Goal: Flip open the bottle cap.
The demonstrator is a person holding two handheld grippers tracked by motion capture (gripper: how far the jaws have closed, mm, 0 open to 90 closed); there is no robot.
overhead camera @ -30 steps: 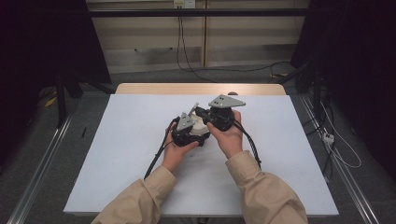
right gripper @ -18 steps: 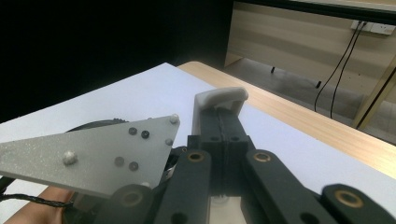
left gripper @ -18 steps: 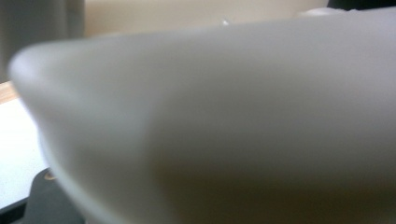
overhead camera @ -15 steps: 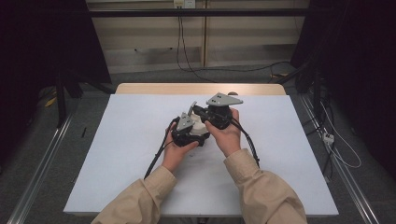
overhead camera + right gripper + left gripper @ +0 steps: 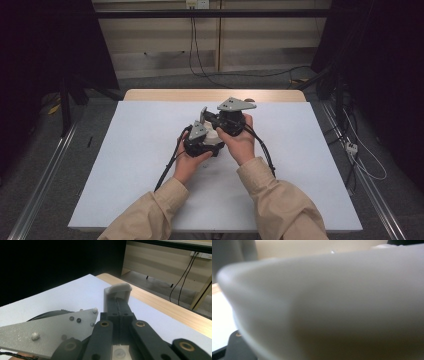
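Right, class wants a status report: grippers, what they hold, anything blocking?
Left gripper shut, right gripper shut, side by side above table. White cap over right tips. Blurred pale thing close before left camera, cannot tell what.

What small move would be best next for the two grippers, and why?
Probably ease them slightly apart. The left gripper and right gripper sit close together above the white table, both with jaws shut. A blurred pale surface lies right in front of the left gripper's camera, so separating them may clear its sight.
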